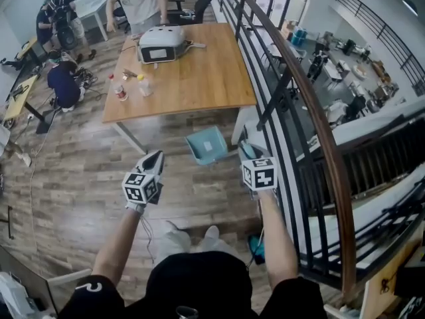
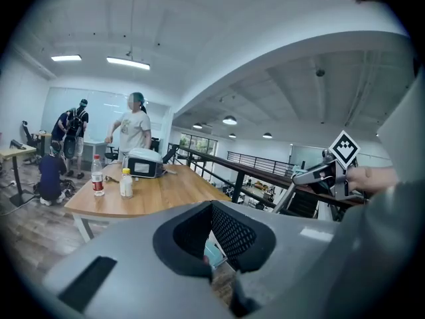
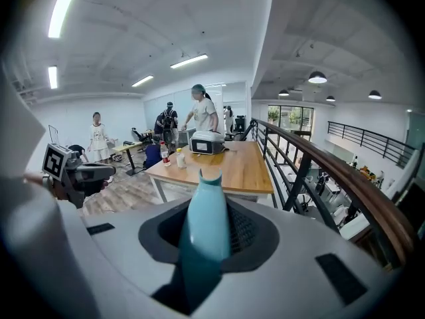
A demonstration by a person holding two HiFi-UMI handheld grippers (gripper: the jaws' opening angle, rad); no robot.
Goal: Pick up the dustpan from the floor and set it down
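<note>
Ahead of you stands a long wooden table (image 1: 199,78) on a plank floor (image 1: 80,171). A white boxy machine (image 1: 161,44) sits on the table's far end. Near the table's left edge stand a bottle with a red label (image 1: 120,90) and, just beside it, a pale bottle (image 1: 145,85). A dark metal railing with a brown handrail (image 1: 302,98) runs along the table's right side. One person (image 1: 141,2) stands at the table's far end, and another (image 1: 65,84) crouches on the floor to the table's left.
</note>
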